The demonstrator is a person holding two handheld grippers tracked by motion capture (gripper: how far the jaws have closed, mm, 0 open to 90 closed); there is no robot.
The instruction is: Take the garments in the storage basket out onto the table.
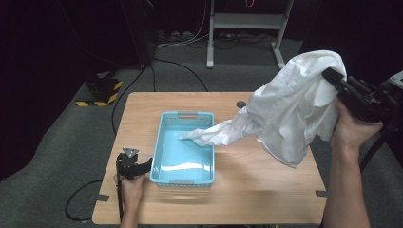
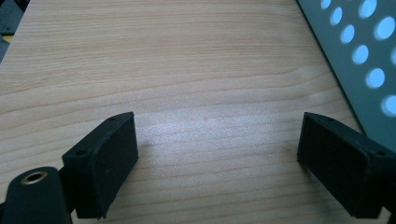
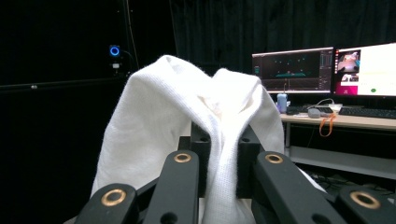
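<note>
A large white cloth (image 1: 290,109) hangs in the air over the table's right side, with one trailing corner reaching into the light blue basket (image 1: 164,130). My right gripper (image 1: 335,77) is shut on the cloth's top edge, held high at the right; in the right gripper view the cloth (image 3: 187,107) bunches up between the black jaws of the right gripper (image 3: 219,156). My left gripper (image 1: 139,167) rests on the table at the basket's near left corner, open. In the left gripper view, nothing but bare wood lies inside the left gripper (image 2: 217,158), and the basket's perforated wall (image 2: 359,56) stands at the right.
The wooden table (image 1: 266,190) has free surface in front of and to the right of the basket. A small dark disc (image 1: 241,104) lies near the far edge. A desk with monitors (image 3: 322,70) stands off behind the cloth in the right gripper view.
</note>
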